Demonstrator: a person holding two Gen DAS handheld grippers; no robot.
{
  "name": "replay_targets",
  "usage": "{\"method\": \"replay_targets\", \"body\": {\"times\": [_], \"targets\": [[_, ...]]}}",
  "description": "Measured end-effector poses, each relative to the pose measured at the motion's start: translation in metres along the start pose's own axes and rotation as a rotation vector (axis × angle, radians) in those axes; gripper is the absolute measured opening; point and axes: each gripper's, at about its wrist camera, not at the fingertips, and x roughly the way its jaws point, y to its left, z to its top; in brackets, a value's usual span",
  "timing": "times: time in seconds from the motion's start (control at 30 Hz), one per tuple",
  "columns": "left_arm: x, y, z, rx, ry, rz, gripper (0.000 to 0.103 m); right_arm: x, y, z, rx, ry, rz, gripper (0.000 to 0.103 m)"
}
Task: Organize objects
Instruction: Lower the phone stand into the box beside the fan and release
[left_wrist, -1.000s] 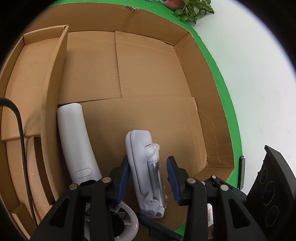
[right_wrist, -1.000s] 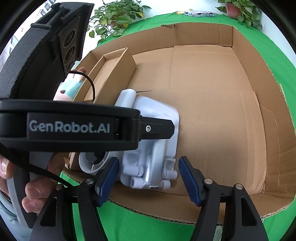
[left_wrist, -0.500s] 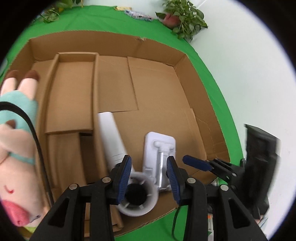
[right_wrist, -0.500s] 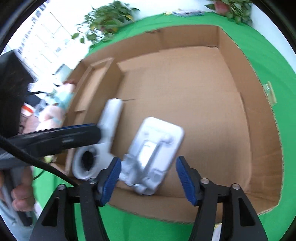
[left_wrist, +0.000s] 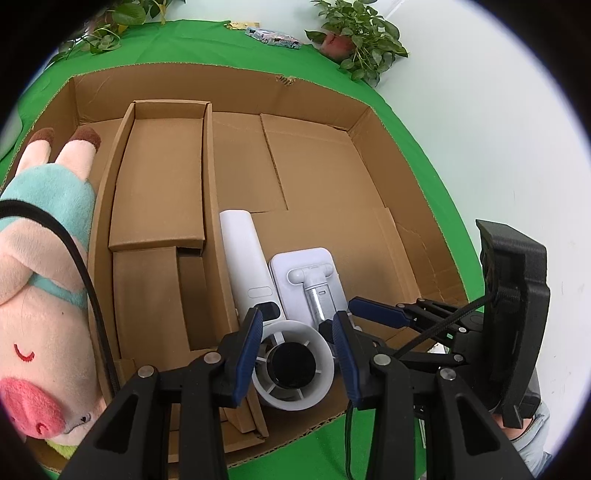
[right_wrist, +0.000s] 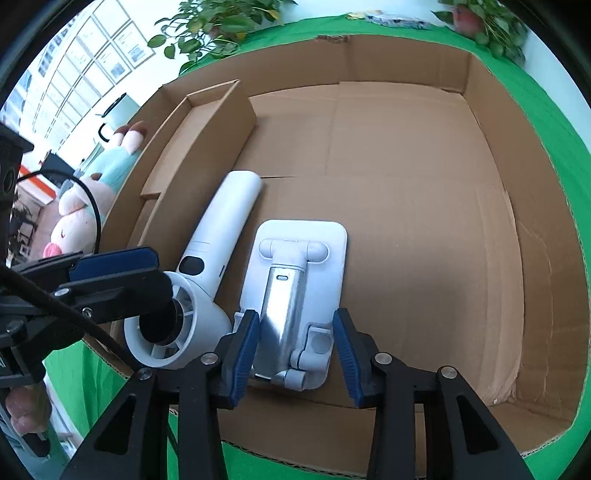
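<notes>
Hair dryer (left_wrist: 258, 306) and folded phone stand (right_wrist: 295, 291) lie side by side in the cardboard box (left_wrist: 332, 192) — dryer at 9 o'clock of the stand. Left gripper (left_wrist: 297, 354) and right gripper (right_wrist: 295, 350) — both parted, apparently gripping nothing.

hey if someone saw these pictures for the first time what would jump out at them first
Probably the two white gadgets lying side by side near the front wall of the big cardboard box: a hair dryer and a folding stand. Next, the pink plush pig just outside the box's left wall, and the bright green cloth underneath everything.
</notes>
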Motion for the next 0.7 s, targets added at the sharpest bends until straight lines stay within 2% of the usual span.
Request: {"method": "replay_targets", "body": {"times": [0.37, 0.47, 0.53, 0.7], "targets": [[-0.003, -0.002, -0.008, -0.023, -0.022, 0.017, 0.038, 0.006, 0.000, 0.001, 0.054, -0.001, -0.008, 0.040], [0.001, -0.003, -0.014, -0.040, 0.019, 0.004, 0.038, 0.007, 0.002, 0.002, 0.062, -0.001, -0.013, 0.040], [0.002, -0.006, -0.018, -0.016, 0.004, 0.027, 0.038, 0.008, 0.002, 0.002, 0.066, -0.001, -0.014, 0.040], [-0.001, -0.007, -0.021, -0.029, -0.010, 0.037, 0.038, 0.005, 0.001, -0.001, 0.074, -0.023, 0.001, 0.040]]}}
